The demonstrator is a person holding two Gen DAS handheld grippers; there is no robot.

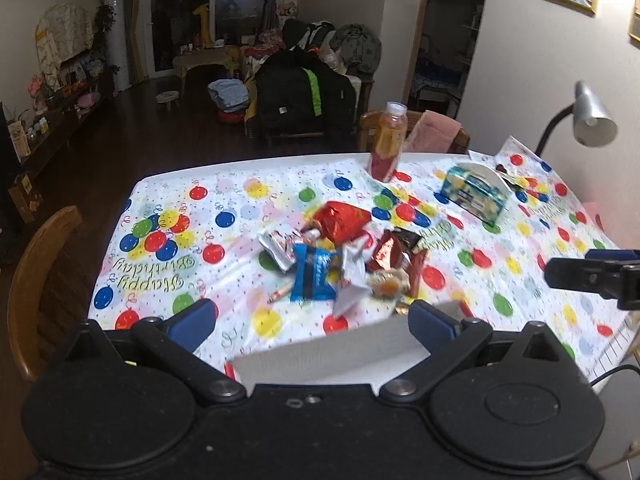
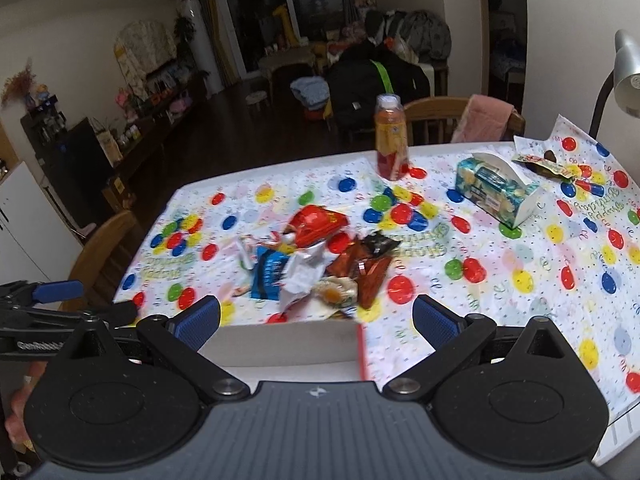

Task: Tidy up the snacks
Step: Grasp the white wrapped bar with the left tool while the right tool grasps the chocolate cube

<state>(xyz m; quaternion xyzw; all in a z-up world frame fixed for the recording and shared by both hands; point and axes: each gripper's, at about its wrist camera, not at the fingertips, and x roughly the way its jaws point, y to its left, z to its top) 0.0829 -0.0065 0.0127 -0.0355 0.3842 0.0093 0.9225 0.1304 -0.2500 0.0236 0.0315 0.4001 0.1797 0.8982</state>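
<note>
A heap of snack packets lies mid-table on the balloon-print cloth: a red bag (image 1: 342, 220) (image 2: 316, 222), a blue packet (image 1: 312, 276) (image 2: 270, 272), a silver packet (image 1: 280, 246), dark red wrappers (image 1: 396, 256) (image 2: 366, 268) and a small round pastry pack (image 1: 388, 286) (image 2: 334, 294). A white box (image 1: 340, 354) (image 2: 288, 340) with a red edge stands at the near table edge, just below both grippers. My left gripper (image 1: 312, 324) hangs open over the box. My right gripper (image 2: 316, 322) is open too, holding nothing.
An orange drink bottle (image 1: 388, 142) (image 2: 392, 138) stands at the far edge. A tissue box (image 1: 476, 194) (image 2: 498, 192) lies at the right, small wrappers (image 2: 544, 164) beyond it. A desk lamp (image 1: 592, 114) rises at the right. Wooden chairs (image 1: 36, 292) (image 2: 432, 118) flank the table.
</note>
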